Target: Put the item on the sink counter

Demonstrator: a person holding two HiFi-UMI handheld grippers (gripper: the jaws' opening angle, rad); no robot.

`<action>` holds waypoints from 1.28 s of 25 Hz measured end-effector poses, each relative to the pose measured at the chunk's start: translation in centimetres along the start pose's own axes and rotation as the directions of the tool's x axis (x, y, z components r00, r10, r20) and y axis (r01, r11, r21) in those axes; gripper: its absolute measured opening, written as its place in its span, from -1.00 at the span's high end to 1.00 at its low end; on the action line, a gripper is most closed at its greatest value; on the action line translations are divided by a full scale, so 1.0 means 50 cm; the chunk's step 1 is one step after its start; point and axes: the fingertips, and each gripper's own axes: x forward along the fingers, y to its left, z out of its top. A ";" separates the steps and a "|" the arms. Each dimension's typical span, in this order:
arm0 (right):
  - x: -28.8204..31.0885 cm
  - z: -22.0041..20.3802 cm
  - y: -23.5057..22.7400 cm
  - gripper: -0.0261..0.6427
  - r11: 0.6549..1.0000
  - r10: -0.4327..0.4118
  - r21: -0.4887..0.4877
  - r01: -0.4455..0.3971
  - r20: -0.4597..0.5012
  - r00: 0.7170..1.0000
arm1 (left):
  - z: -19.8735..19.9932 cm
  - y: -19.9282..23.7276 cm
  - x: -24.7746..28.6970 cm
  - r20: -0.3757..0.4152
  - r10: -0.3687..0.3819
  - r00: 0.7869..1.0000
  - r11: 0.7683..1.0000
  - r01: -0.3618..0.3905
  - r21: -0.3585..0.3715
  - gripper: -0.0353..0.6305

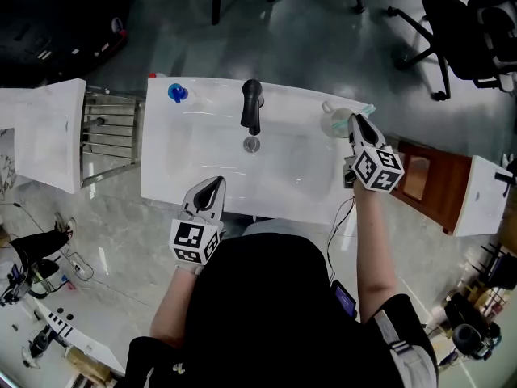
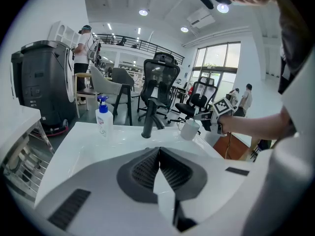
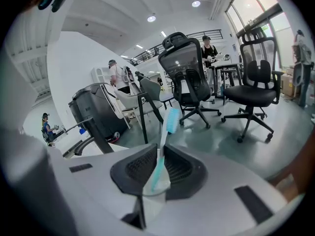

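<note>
While left gripper jaws sit shut and empty, right gripper jaws pinch the cup holding a toothbrush.

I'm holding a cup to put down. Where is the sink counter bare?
Bare: sink counter back ledge between soap bottle and faucet, and from faucet to the held toothbrush cup. The back-left corner is taken by the bottle.
</note>
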 end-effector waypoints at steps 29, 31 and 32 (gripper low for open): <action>-0.091 -0.029 0.068 0.28 1.000 -0.006 0.024 0.005 0.035 0.999 | 0.053 -0.004 0.000 0.067 -0.094 0.993 0.995 0.090 0.051 0.82; -0.114 -0.015 0.095 0.28 1.000 0.019 0.020 -0.020 0.067 0.998 | 0.072 -0.008 0.008 0.082 -0.111 0.990 0.993 0.106 0.060 0.82; -0.126 -0.008 0.110 0.28 0.999 0.032 0.018 -0.034 0.082 0.996 | 0.083 -0.012 0.013 0.090 -0.123 0.988 0.991 0.117 0.066 0.82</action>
